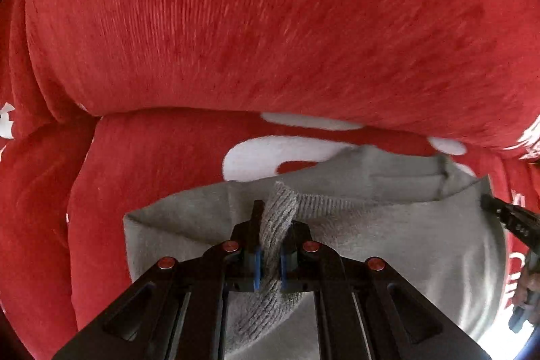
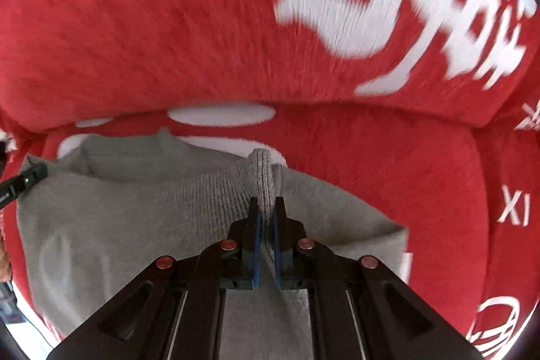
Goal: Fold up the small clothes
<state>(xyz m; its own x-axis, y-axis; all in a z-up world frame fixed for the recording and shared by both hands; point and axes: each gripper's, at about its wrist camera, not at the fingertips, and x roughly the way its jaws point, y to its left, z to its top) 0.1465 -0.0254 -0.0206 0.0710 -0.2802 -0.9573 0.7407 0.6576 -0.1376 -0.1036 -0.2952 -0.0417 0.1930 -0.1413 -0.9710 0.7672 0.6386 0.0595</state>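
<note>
Garment in hand: a small grey knit garment point(image 1: 388, 245) lying on the red plush cover point(image 1: 236, 39), with its ribbed hem toward the cover's fold. We see the left gripper point(image 1: 270, 253) clamped narrow on a bunched ridge of the ribbed hem. The right gripper point(image 2: 266, 226) is pinched shut on a second ridge of the same hem, further along it.

Risks, as we judge them:
- Each grip holds only a thin ridge of rib; an uneven pull between the two could let one ridge slip out and skew the fold.
- Plush pile may drag on the knit and bunch the lower layer.

Writing: large white characters on the cover beyond the garment are blurred and unreadable; beside the garment we read only "XI" point(image 2: 513, 210).
</note>
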